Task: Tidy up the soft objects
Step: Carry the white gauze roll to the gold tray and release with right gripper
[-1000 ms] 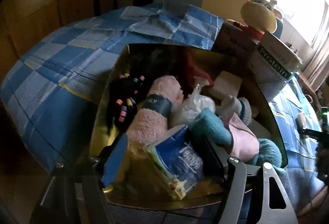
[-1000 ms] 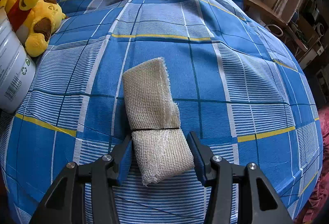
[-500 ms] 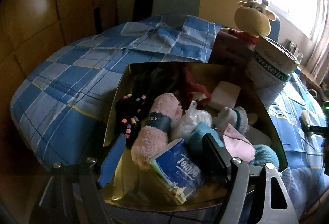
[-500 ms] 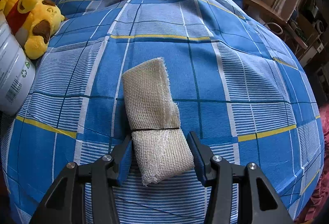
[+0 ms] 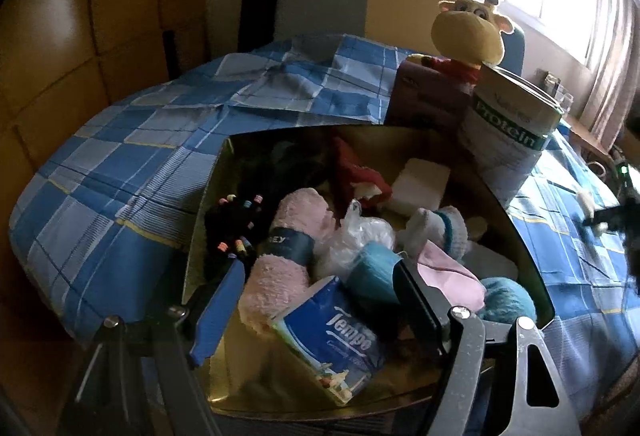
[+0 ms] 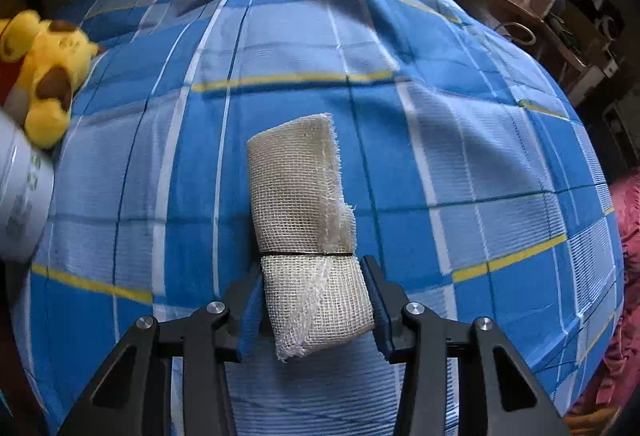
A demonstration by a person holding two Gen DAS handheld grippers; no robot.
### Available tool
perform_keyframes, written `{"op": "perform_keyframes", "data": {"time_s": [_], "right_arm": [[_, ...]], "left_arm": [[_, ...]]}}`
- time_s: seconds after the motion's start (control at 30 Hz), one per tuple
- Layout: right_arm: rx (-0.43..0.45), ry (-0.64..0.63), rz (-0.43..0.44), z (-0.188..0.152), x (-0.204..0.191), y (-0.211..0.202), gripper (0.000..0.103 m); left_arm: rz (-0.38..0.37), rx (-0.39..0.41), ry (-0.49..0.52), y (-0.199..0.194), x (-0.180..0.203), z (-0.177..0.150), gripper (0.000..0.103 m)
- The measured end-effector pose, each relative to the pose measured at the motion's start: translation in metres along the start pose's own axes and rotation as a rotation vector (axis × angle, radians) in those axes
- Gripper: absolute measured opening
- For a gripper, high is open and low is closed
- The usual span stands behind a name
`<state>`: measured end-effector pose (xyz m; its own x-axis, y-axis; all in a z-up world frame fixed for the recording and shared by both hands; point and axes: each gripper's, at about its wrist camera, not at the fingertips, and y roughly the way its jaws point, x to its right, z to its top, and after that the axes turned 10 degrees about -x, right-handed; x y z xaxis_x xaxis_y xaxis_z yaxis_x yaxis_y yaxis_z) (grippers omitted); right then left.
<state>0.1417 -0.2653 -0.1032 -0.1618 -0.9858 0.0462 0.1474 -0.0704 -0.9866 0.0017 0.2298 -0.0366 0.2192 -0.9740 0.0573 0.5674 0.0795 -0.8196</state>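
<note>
A rolled beige mesh cloth [image 6: 306,224], tied with a thin black band, sits between the fingers of my right gripper [image 6: 316,306], which is shut on its near end and holds it above the blue checked bedspread [image 6: 460,163]. My left gripper [image 5: 320,300] is open and hovers over the near side of a gold box [image 5: 208,203]. The box holds a pink rolled towel [image 5: 292,252], a blue Tempo tissue pack [image 5: 340,340], a teal roll [image 5: 372,272], a clear plastic bag [image 5: 356,236], a red cloth [image 5: 356,175] and other soft items.
A yellow plush toy [image 6: 44,75] and a white can [image 6: 20,203] lie left of the cloth. In the left wrist view a Protein can [image 5: 508,127], a giraffe plush [image 5: 468,31] and a maroon box [image 5: 428,99] stand behind the gold box.
My right gripper has closed on the mesh cloth and lifted it off the bed. My left gripper has drawn back and up from the gold box.
</note>
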Motion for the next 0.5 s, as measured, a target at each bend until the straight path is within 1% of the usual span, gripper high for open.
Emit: {"op": "perform_keyframes", "data": {"time_s": [0.07, 0.23, 0.4, 0.43, 0.5], "right_arm": [[0.012, 0.007, 0.003, 0.012, -0.005, -0.009, 0.045], [0.032, 0.0, -0.038, 0.052, -0.024, -0.032, 0.045], [0.095, 0.01, -0.059, 0.11, -0.051, -0.075, 0.045], [0.122, 0.009, -0.056, 0.124, -0.06, -0.089, 0.045], [0.16, 0.003, -0.05, 0.14, -0.079, -0.111, 0.045]], "left_arm": [[-0.011, -0.004, -0.004, 0.002, -0.001, 0.0, 0.077], [-0.023, 0.001, -0.004, 0.003, -0.003, 0.0, 0.077], [-0.027, 0.008, -0.014, 0.001, -0.01, 0.001, 0.077], [-0.028, 0.009, -0.017, 0.001, -0.011, 0.002, 0.077], [-0.033, 0.008, -0.024, 0.001, -0.013, 0.003, 0.077]]}}
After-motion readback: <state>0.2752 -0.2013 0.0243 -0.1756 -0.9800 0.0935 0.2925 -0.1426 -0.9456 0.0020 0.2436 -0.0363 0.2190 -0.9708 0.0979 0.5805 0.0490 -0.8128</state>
